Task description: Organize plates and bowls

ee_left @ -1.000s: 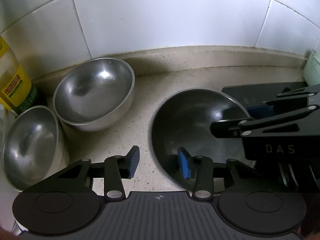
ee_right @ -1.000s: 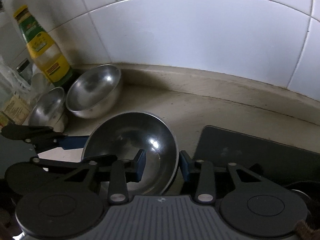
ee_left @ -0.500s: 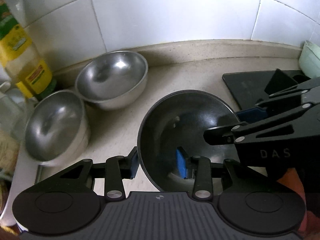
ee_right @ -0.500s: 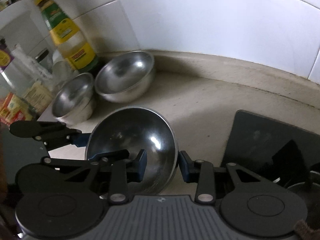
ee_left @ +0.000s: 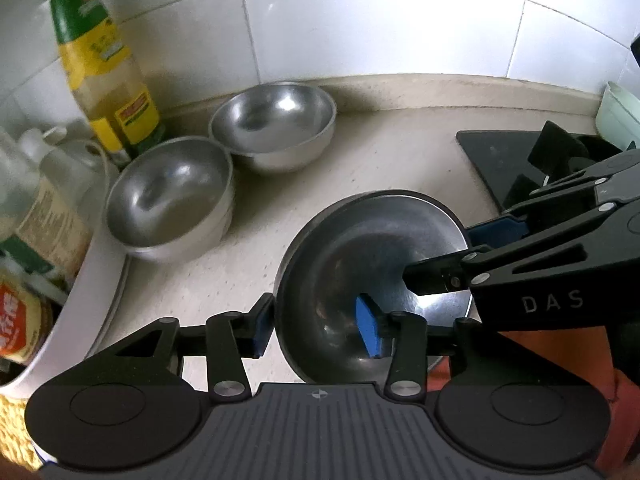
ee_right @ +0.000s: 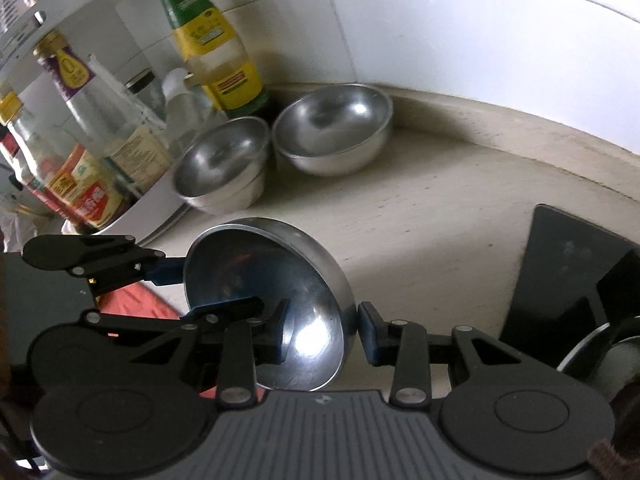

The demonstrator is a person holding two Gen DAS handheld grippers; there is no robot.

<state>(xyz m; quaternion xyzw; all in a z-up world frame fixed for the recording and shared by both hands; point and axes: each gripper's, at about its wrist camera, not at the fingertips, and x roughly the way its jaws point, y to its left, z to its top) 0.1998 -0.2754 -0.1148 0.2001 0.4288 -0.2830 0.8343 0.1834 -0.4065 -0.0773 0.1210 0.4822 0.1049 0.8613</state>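
Note:
A steel bowl point(ee_left: 360, 256) is held above the counter, tilted, by both grippers. My left gripper point(ee_left: 316, 330) straddles its near-left rim, one pad outside and one inside. My right gripper point(ee_right: 324, 332) straddles the opposite rim of the same bowl point(ee_right: 276, 292); it shows in the left wrist view point(ee_left: 472, 256) at the bowl's right edge. A stack of steel bowls point(ee_left: 172, 196) and a single steel bowl point(ee_left: 276, 124) stand on the counter by the wall. They also show in the right wrist view, the stack point(ee_right: 222, 168) and the single bowl point(ee_right: 332, 126).
A yellow-labelled oil bottle point(ee_left: 100, 60) and a white rack with sauce bottles point(ee_right: 72, 168) stand at the left. A black gas stove point(ee_left: 520, 160) is at the right, with a pale green bowl point(ee_left: 618, 116) behind it. White tiled wall at the back.
Both grippers have lifted the steel bowl off the counter and drawn it back and up, tilting it. The bowls by the wall have not moved.

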